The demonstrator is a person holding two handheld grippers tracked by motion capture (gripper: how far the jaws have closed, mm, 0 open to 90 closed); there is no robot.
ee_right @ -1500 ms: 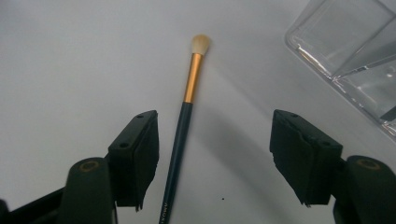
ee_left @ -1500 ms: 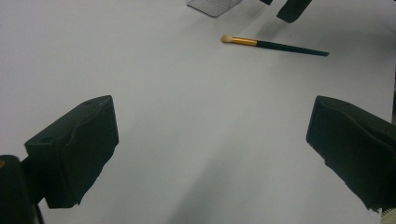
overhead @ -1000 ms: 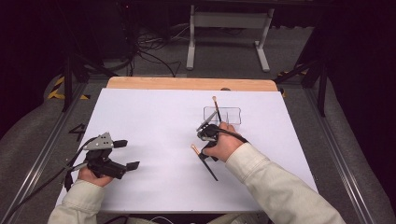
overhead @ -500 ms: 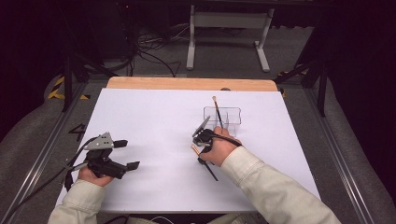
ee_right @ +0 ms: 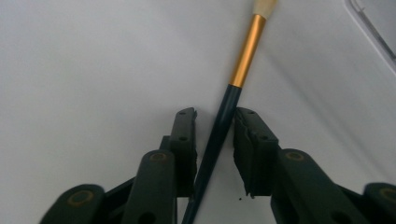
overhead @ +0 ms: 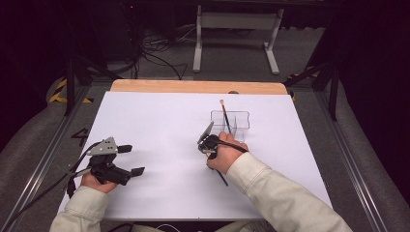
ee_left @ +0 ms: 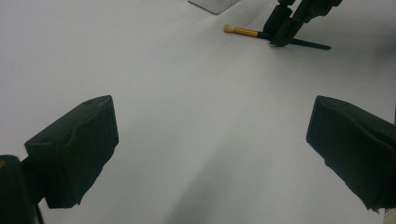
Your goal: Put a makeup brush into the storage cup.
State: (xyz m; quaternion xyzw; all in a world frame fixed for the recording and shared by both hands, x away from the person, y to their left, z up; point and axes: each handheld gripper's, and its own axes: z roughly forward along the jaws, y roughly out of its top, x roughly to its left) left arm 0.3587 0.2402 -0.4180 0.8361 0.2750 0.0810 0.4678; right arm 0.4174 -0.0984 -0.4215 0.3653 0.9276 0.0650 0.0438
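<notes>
Left gripper (overhead: 130, 160): jaws wide apart, nothing between, parked far left of the brush.
Brush (ee_right: 219, 126): dark-handled, gold-ferruled paintbrush w/ pale tip, flat on white table (overhead: 159, 125).
Right gripper (ee_right: 214, 135): your jaws just been closing, straddling handle, small gaps yet.
Axis: tip points at clear plastic tray (overhead: 240, 119).

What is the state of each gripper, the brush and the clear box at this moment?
left gripper: fingers wide open, holding nothing.
right gripper: fingers have just been closing around the paintbrush handle; a small gap remains, so not yet clamped.
paintbrush: between the right fingers, bristle end pointing away from the person.
clear box: upright, open on top, looks empty.
</notes>
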